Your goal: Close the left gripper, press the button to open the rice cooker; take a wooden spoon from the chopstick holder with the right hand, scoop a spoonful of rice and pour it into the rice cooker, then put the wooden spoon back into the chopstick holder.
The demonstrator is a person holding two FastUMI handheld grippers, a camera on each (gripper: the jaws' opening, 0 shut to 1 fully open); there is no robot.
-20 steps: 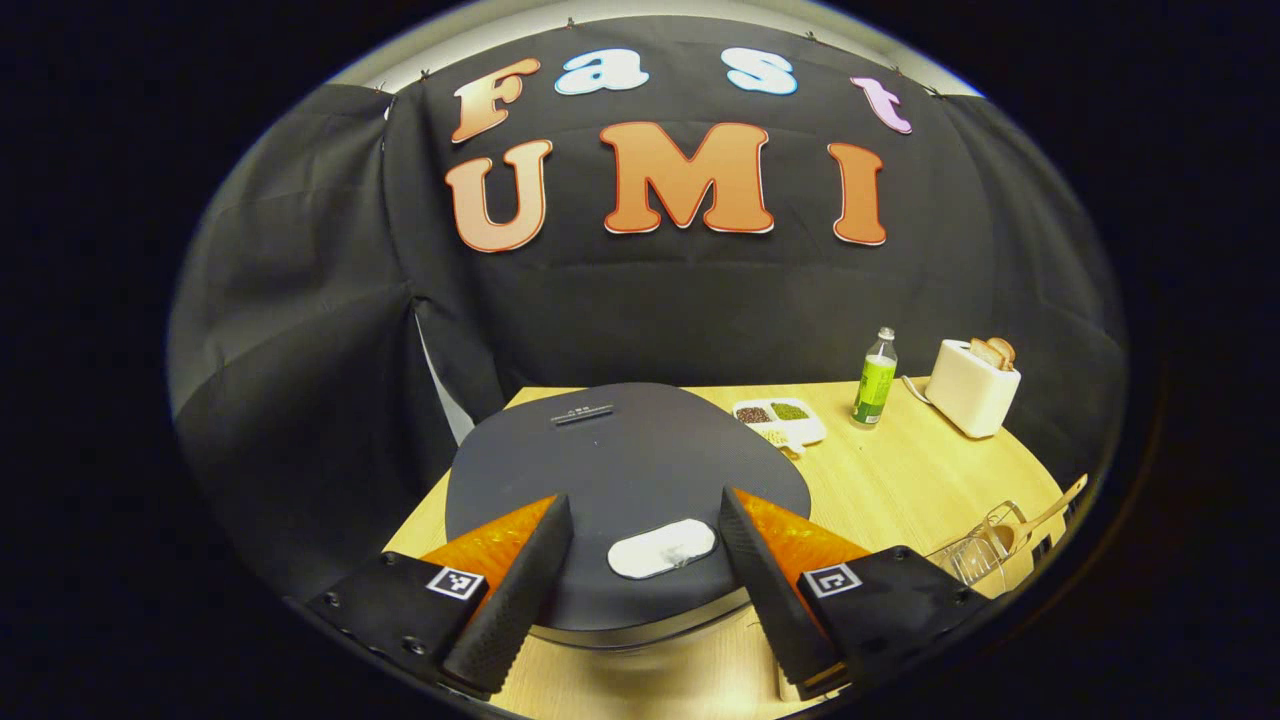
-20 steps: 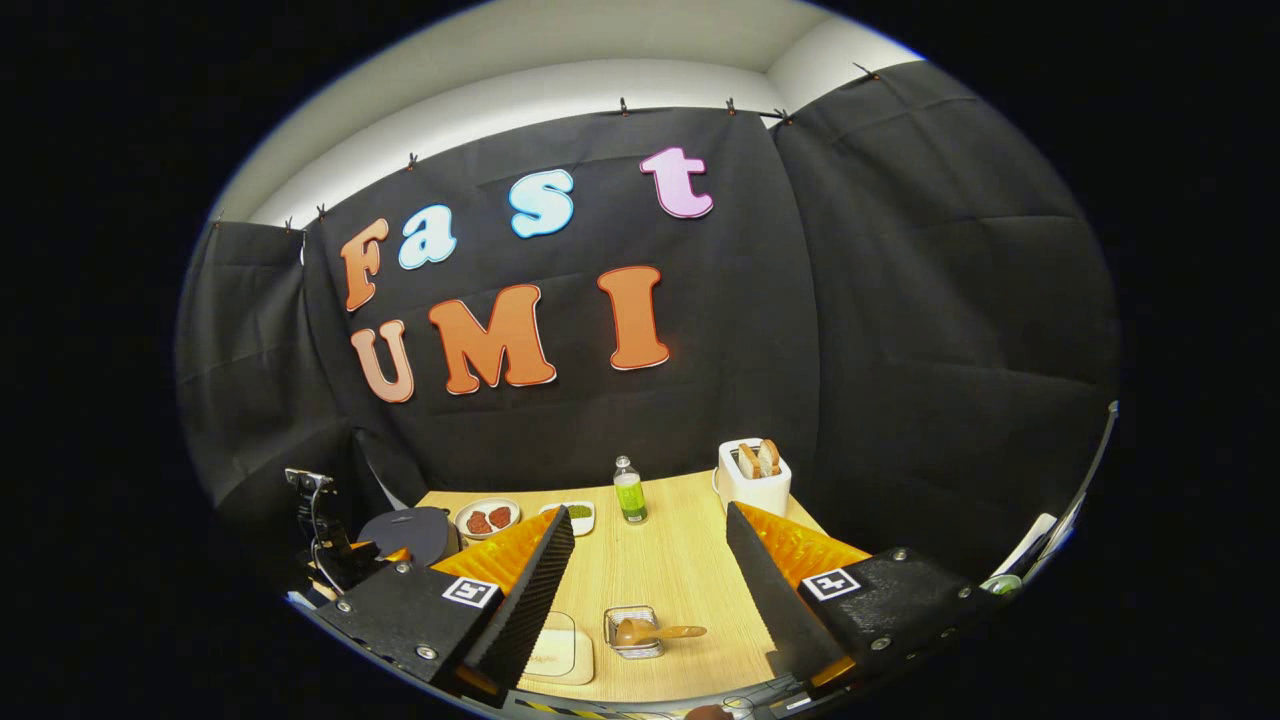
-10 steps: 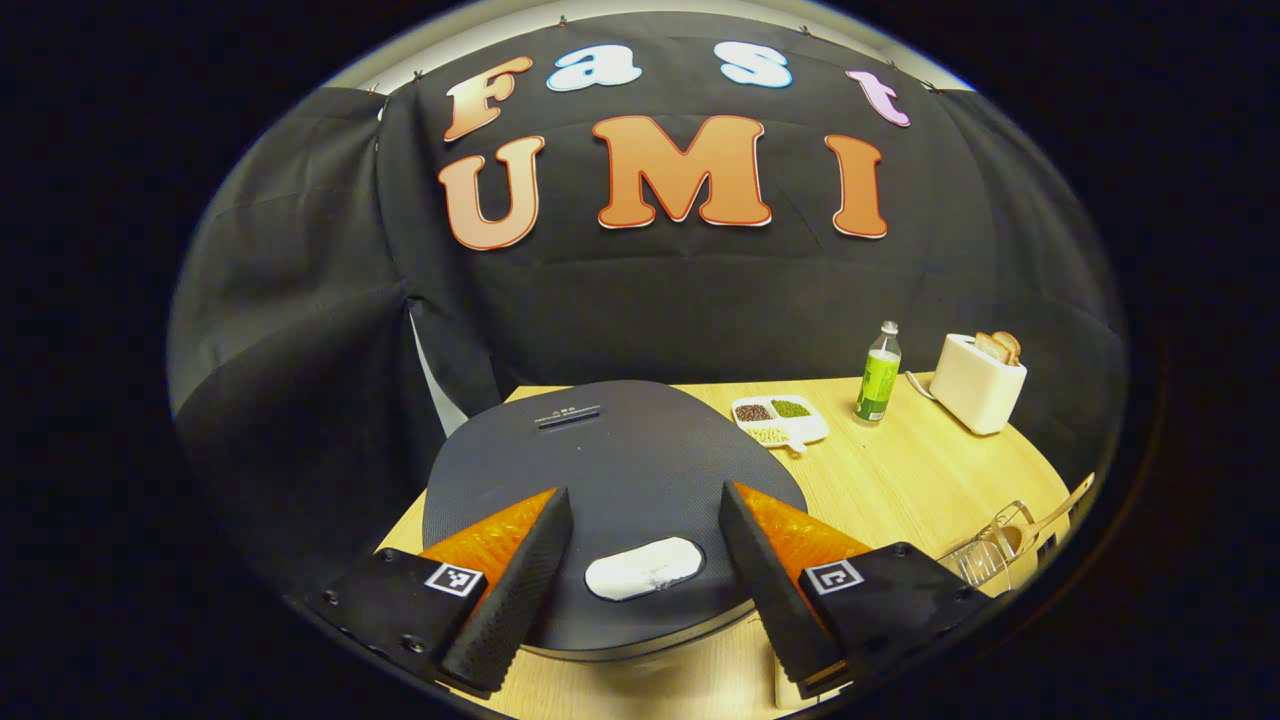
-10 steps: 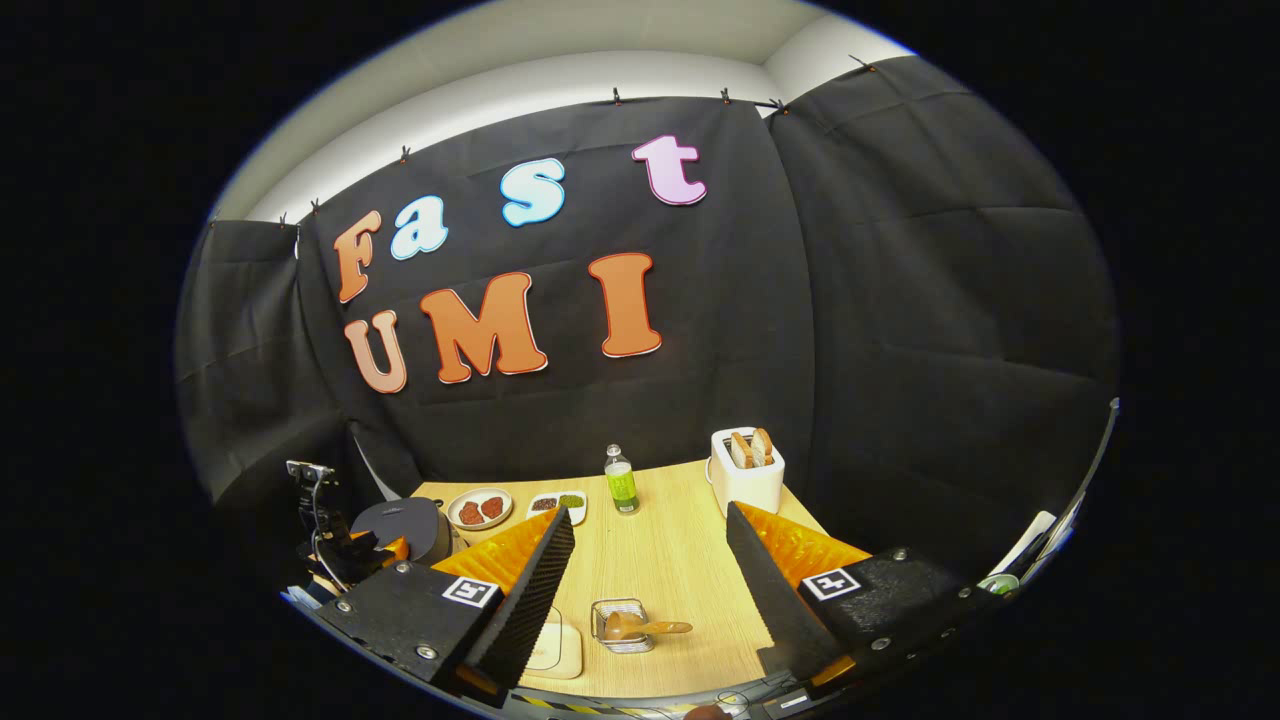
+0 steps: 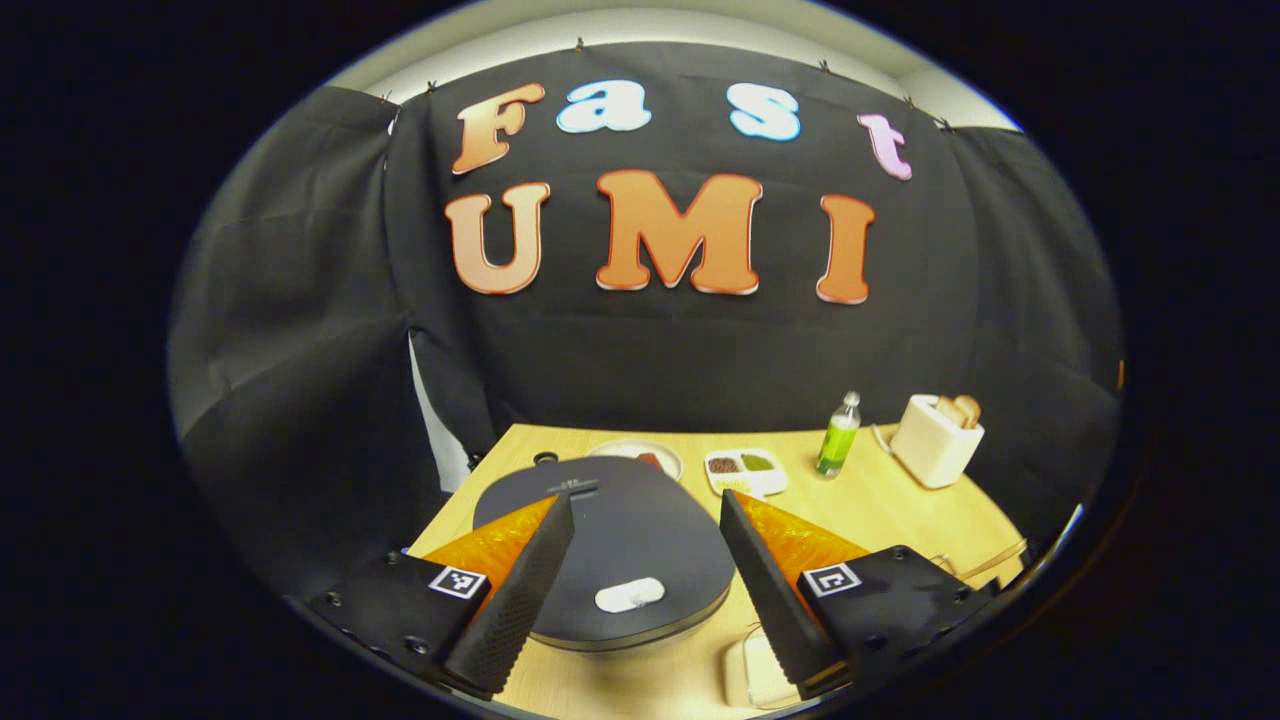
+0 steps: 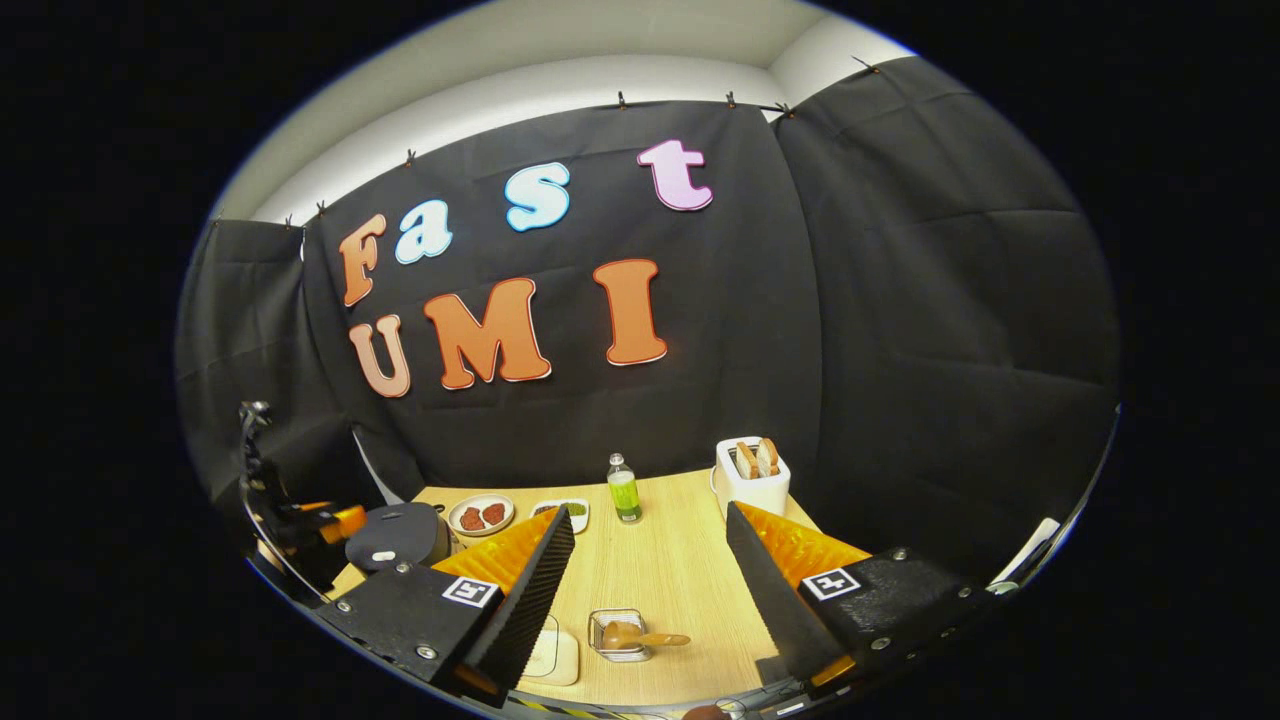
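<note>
Hovering above the rice cooker (image 5: 610, 560), the left gripper (image 5: 640, 560) has its fingers spread wide apart, clamped on nothing. The cooker's dark lid is down, and its pale oval button (image 5: 629, 595) sits at the near edge of the lid, between the two fingers in the left gripper view. The first step therefore appears not yet done: the fingers must come together before pressing.

The right gripper (image 6: 645, 590) hangs over the table (image 6: 670, 570), fingers likewise apart and empty. Well to the right of the rice cooker, and nearer than it, stands the wire chopstick holder (image 6: 618, 635) with the wooden spoon (image 6: 640, 637) lying across it, bowl inside the holder and handle sticking out on the side away from the cooker.

Handling judgement: the spoon looks light and rigid, with a smooth finish that could slip or pivot under a loose pinch. The free handle is the sensible hold, taken partway along it rather than at its tip. The wire holder also looks light and may shift or tip as the spoon is drawn out. The button probably needs a firm, centred push.

Beyond the rice cooker sit a divided dish (image 5: 745, 470), a green bottle (image 5: 838, 437) and a toaster (image 5: 935, 428).
</note>
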